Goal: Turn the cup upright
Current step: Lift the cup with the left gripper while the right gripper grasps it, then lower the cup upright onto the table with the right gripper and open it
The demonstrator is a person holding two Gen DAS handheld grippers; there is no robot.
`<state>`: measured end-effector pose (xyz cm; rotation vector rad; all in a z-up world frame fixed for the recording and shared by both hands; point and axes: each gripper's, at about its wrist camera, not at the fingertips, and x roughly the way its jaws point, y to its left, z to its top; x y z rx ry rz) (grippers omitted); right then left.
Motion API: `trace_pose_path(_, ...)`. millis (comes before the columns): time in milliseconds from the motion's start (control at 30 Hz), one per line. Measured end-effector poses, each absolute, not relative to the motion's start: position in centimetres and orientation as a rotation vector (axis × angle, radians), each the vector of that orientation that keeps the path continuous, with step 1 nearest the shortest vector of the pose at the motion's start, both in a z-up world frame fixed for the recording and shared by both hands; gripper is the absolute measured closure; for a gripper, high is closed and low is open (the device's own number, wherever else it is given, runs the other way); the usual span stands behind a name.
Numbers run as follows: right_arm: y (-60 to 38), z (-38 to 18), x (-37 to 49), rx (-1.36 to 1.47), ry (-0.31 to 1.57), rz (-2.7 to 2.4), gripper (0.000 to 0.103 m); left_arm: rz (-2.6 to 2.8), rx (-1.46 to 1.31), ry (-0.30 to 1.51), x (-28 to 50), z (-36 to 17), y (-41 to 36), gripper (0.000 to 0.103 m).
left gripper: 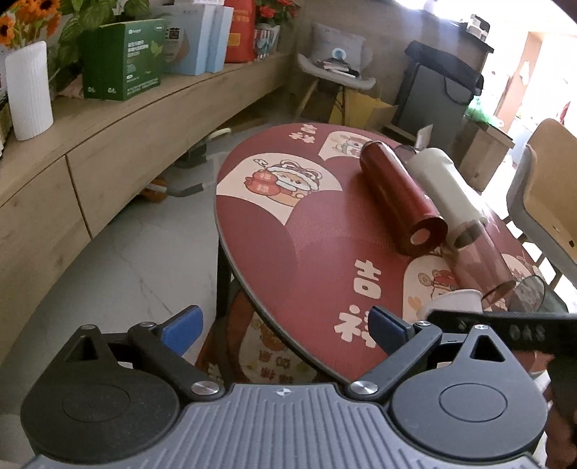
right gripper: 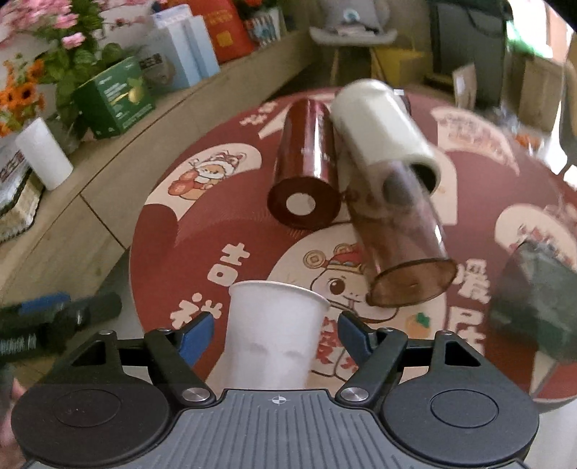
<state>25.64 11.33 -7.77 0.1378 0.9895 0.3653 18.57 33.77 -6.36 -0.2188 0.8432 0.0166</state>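
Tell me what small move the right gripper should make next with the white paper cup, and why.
Probably close the right gripper on the white paper cup. The cup sits between its open blue fingers, which look clear of its walls, so nothing grips it yet. The left gripper hangs open beside the red round table.

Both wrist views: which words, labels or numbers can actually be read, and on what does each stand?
"吉祥": large cream characters on the round red printed table mat, near its front edge.
"福": on the red pouch of the mat's cartoon figure.
Green cardboard box on the wooden shelf: white print, too small to read.
Red bag and pale blue boxes: print blurred.
White paper cup: no text.
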Motion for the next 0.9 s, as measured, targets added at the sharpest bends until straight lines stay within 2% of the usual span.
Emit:
trace_pose_path(100, 11.4, -8.4, 26.4, 0.167, 1.024, 0.359, 0.033, 0.008, -0.22, 0.839, 18.4, -6.3, 33.8, 0.004)
trace_pose_path(267, 11.3, -8.9, 26.7, 0.187, 1.042, 0.37, 0.046, -0.006, -0.239, 0.839, 18.3, -6.4, 34.0, 0.004)
trace_pose_path(733, 10.9, -7.4, 25.9, 0.191, 0.964, 0.401, 0.047, 0.013, -0.275, 0.834, 18.6, -6.5, 34.3, 0.004)
trace_pose_path(900, 11.7, -6.3, 25.4, 0.11, 0.849, 0.409, 0.047, 0.025, -0.288, 0.838, 18.7, -6.6, 34.5, 0.004)
